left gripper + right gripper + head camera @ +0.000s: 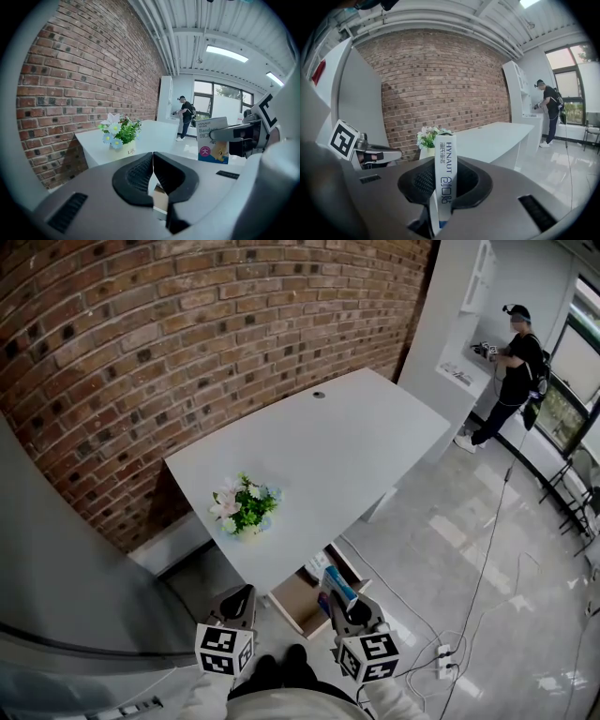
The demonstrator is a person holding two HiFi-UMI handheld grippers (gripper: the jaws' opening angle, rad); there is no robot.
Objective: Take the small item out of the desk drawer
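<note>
My right gripper (343, 602) is shut on a small white-and-blue bandage box (337, 585), held upright above the open wooden drawer (298, 604) at the near end of the white desk (328, 442). In the right gripper view the box (445, 180) stands edge-on between the pads, with the gripper (445, 174) pointing at the desk. My left gripper (244, 594) hangs left of the drawer, shut and holding nothing. In the left gripper view its jaw tips (153, 157) touch, and the box (213, 140) shows at the right in the other gripper.
A pot of flowers (246, 507) stands on the desk's near corner. A brick wall (187, 334) runs behind the desk. A grey panel (56, 559) is at my left. Cables and a power strip (442, 662) lie on the tiled floor. A person (511, 362) stands at a far white cabinet.
</note>
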